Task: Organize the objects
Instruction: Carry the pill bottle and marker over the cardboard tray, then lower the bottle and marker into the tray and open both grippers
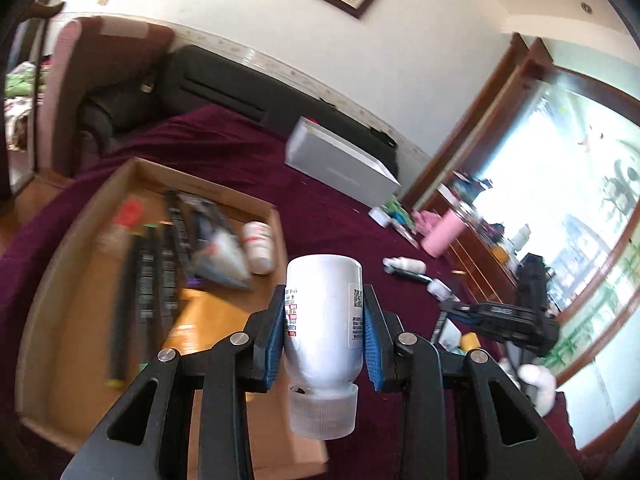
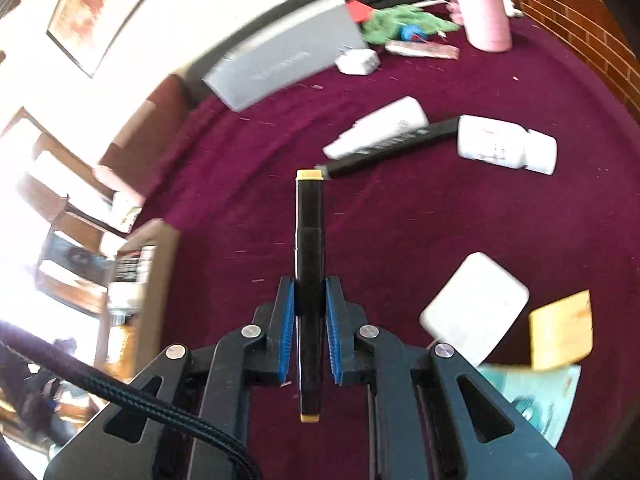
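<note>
In the left wrist view my left gripper (image 1: 324,312) is shut on a white bottle (image 1: 323,320), held with its clear cap toward the camera, above the near right corner of a cardboard tray (image 1: 80,280). The tray holds several black markers (image 1: 148,280), a plastic packet (image 1: 220,256) and a small white bottle (image 1: 259,246). In the right wrist view my right gripper (image 2: 310,300) is shut on a black marker (image 2: 309,240) with yellow end caps, above the maroon cloth (image 2: 400,220). On the cloth beyond lie another black marker (image 2: 392,148) and two white bottles (image 2: 380,124) (image 2: 504,146).
A grey box (image 2: 280,56) lies at the far side of the cloth, with a pink tumbler (image 2: 486,4) and a green cloth (image 2: 404,20) near it. A white adapter (image 2: 476,312), a yellow block (image 2: 560,332) and a teal packet (image 2: 536,396) lie near right. A wooden ledge (image 2: 580,28) borders the right side.
</note>
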`<state>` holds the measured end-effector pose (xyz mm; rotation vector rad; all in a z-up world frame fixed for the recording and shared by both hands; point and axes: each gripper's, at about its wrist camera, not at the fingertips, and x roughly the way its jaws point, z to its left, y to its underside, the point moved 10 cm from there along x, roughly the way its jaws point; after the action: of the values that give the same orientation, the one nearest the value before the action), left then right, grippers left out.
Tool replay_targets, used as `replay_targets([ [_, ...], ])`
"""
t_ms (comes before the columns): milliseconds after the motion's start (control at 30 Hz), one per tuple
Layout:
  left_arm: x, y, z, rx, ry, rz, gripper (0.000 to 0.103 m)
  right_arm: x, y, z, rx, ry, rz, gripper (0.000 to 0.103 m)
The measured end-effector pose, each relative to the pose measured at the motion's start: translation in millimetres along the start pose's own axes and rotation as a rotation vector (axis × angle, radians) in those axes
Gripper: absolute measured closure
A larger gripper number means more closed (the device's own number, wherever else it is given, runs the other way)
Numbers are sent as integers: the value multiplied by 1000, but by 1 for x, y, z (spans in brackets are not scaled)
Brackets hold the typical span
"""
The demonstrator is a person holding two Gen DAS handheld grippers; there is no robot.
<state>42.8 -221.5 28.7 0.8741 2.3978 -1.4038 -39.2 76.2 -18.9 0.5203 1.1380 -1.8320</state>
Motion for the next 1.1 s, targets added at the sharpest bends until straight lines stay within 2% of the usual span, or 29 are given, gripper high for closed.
replay_targets([
  [200,-28,-7,40,-23,-106,-53,73,-23,0,62,-95,-109,-55,90],
  [333,-38,-9,69,-30,-185,-54,73,-25,9,108,-174,-176,-42,90],
  [533,-42,-1,92,12,-286,-29,73,-9,40,176,-294,-281,56,90],
  [667,-38,7,109,-8,-325,14,73,11,65,211,-358,-332,142,90],
  [867,-26,10,129,4,-385,68,73,60,101,243,-419,-312,257,90],
  [1100,-19,9,143,12,-411,90,73,110,96,247,-411,-230,292,89],
])
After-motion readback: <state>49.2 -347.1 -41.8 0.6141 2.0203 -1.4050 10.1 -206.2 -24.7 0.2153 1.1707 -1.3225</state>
